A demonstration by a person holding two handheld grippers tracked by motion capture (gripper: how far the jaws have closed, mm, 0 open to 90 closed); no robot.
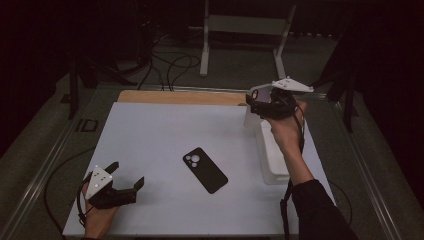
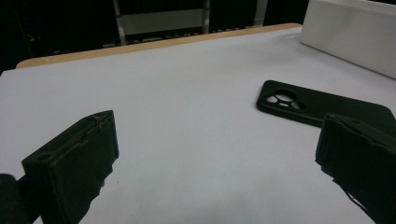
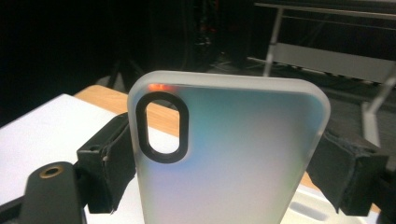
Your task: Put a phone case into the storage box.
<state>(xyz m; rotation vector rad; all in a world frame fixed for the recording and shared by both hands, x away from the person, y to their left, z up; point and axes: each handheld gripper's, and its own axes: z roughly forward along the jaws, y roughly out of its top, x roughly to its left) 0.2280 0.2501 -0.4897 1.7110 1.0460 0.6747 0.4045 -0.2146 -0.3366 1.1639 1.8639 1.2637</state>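
Right gripper [image 1: 256, 106], raised in the upper right of the high view, is clamped across the two long sides of a frosted translucent phone case [image 3: 229, 154]; in the right gripper view the case stands upright between the jaws, its oval camera cut-out at upper left. Just below it in the high view sits a white box [image 1: 272, 155] along the right edge of the white table [image 1: 150, 130]. Left gripper [image 1: 125, 182], at lower left, rests low over the table with its jaws wide apart and empty. A black phone case [image 1: 205, 169] lies flat at centre, long axis running upper left to lower right, camera holes at the upper-left end. It lies to the right of the left gripper, which looks the nearer of the two for reaching it.
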